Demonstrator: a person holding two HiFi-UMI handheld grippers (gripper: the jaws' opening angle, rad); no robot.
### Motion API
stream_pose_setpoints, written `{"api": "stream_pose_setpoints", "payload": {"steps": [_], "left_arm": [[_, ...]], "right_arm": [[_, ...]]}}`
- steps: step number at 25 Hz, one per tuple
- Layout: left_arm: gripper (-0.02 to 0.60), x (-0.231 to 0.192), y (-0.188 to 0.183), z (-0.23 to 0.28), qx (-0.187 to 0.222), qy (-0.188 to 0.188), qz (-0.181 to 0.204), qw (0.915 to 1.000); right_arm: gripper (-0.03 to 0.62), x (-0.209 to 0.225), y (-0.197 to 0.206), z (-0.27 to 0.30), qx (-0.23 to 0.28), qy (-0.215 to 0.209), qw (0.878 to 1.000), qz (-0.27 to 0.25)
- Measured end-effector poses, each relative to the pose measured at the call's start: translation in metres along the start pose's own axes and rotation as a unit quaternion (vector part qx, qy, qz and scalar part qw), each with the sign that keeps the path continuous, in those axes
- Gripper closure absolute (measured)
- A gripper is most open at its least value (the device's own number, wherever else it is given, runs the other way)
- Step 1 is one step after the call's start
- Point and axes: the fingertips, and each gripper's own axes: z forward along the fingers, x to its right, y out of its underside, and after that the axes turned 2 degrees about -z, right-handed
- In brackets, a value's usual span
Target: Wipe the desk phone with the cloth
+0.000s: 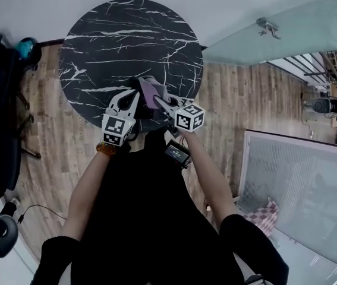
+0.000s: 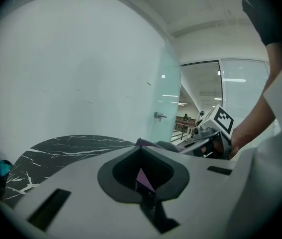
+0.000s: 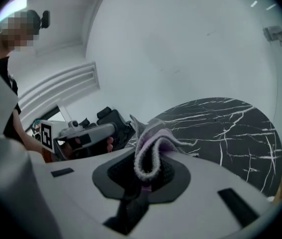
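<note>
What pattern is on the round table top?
Black marble with white veins; the table top shows best in the head view.

Head view steeply down from above; gripper views low across the same black table (image 1: 115, 46)

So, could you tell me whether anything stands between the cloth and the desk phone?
Nothing visible does. The left hand-held gripper and the right hand-held gripper are both shut on the cloth, and the black shape that seems to be the desk phone shows right beside it.
</note>
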Motion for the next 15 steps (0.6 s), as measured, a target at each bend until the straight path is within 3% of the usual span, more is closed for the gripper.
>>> {"api": "stream_pose_setpoints", "payload": {"steps": [7,9,12,15], "left_arm": [[0.569,-0.028,0.012,-0.002,-0.020,-0.021,0.011,0.9995],[0.569,-0.032,0.016,-0.002,-0.025,-0.026,0.015,0.9993],[0.569,-0.033,0.024,-0.005,-0.035,-0.024,0.016,0.9990],[0.569,-0.037,0.033,-0.003,-0.048,-0.021,0.010,0.9986]], "right_arm": [[0.539,0.004,-0.013,0.037,-0.036,-0.002,0.988,-0.147],[0.539,0.006,-0.023,0.043,-0.037,0.020,0.976,-0.214],[0.539,0.004,-0.028,0.051,-0.053,0.045,0.948,-0.312],[0.539,0.006,-0.027,0.062,-0.078,0.055,0.925,-0.369]]}}
